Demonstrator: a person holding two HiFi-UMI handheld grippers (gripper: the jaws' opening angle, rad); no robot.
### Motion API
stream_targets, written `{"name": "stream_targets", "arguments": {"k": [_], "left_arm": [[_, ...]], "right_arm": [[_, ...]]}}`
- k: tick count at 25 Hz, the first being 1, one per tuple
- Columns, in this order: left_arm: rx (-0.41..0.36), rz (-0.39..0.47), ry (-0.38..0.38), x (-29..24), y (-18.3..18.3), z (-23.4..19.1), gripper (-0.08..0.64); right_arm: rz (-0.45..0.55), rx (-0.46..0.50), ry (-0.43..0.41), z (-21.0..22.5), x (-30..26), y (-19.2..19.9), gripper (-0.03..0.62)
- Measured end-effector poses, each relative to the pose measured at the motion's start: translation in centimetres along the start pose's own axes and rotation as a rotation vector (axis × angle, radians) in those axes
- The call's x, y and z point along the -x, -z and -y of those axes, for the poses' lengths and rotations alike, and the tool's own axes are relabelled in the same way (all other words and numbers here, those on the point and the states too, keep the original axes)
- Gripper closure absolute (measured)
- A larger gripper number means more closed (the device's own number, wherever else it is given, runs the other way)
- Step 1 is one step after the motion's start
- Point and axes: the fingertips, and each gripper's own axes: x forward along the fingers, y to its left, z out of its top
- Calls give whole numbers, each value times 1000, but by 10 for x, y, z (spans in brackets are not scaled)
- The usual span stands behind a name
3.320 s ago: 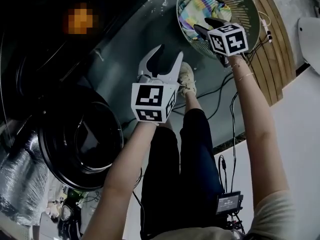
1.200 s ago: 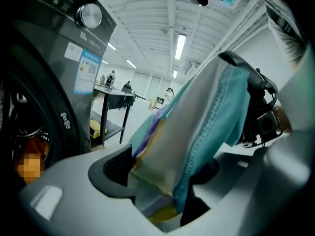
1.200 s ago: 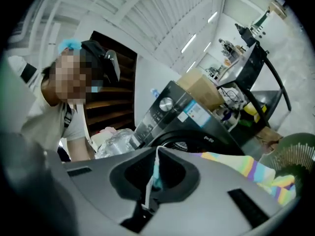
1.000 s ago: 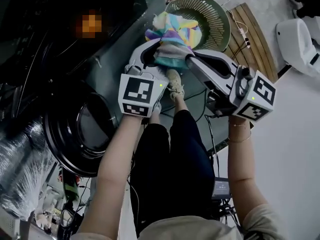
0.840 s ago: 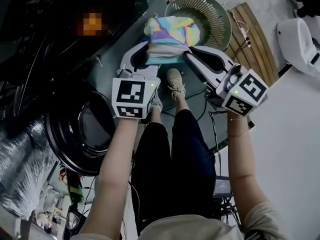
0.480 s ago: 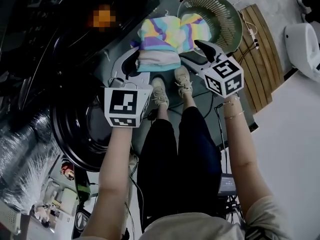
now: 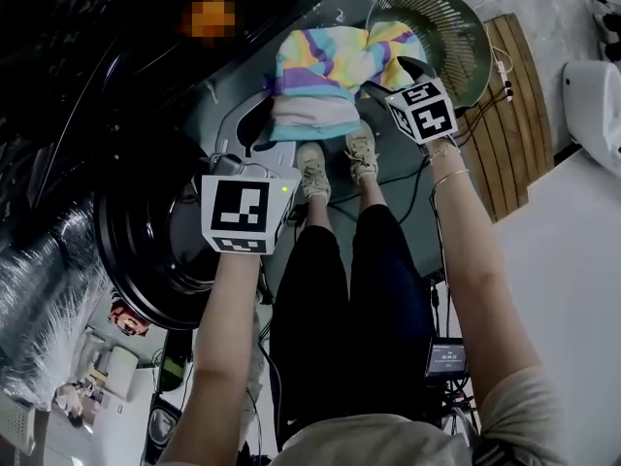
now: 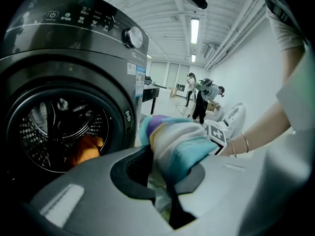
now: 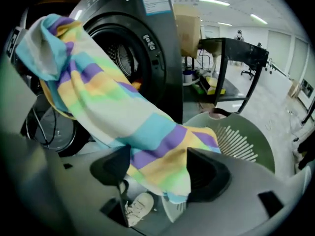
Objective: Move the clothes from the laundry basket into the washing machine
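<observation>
A pastel striped cloth (image 7: 325, 61) hangs bunched over the floor between the washing machine (image 8: 74, 43) and the green laundry basket (image 7: 464, 29). My left gripper (image 7: 291, 116) is shut on one end of the cloth (image 8: 179, 141), near the open drum (image 8: 59, 127), where an orange garment (image 8: 86, 150) lies. My right gripper (image 7: 390, 78) is lower, by the basket (image 9: 248, 141). Its jaws have just been opening and stand wide apart. The other end of the cloth (image 9: 123, 112) droops loosely between them.
The machine's round door (image 7: 160, 250) hangs open at the left. The person's legs and light shoes (image 7: 335, 153) stand below the grippers. A wooden board (image 7: 519, 95) and cables lie right of the basket. People stand far down the hall (image 8: 202, 95).
The right gripper has let go of the cloth, opened wide and sunk toward the basket. The left gripper has carried the cloth a little left toward the machine.
</observation>
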Motion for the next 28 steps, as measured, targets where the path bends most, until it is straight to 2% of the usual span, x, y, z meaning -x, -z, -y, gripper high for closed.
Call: {"name": "stream_targets", "arguments": {"k": [4,5,6,7,8,10,12,18,21,24,27,28], "left_arm": [[44,-8,-17,-2,11,-4,520],[52,-14,-22,-2,16,-5,519],[58,-19,-26,-2,21,-7,518],[64,-23,-31,-3,25,-8,518],[70,-25,-37,-3,29,-10,518],[85,-35,-52,-4,36,-13,518],[108,-50,-50,-7,43,-15,518],[164,-66,16,-16,53,-14,515],[187,-46,104,-22,47,-3,479],[202,-15,206,-24,40,12,429],[201,21,240,-25,33,17,302],[197,33,236,-25,32,16,287]], "right_arm": [[7,12,-6,9,-14,-5,261],[11,18,-8,8,-16,-8,350],[16,19,-10,7,-18,-11,482],[21,16,-15,6,-20,-13,554],[27,10,-23,5,-20,-16,573],[57,-25,-43,4,-17,-24,577],[128,-83,-64,2,-3,-40,578],[365,-202,-155,-23,64,-95,578],[453,-190,-249,-55,96,-122,578],[490,-140,-367,-100,115,-146,578],[520,-99,-437,-131,127,-163,578],[530,-95,-458,-139,129,-168,578]]}}
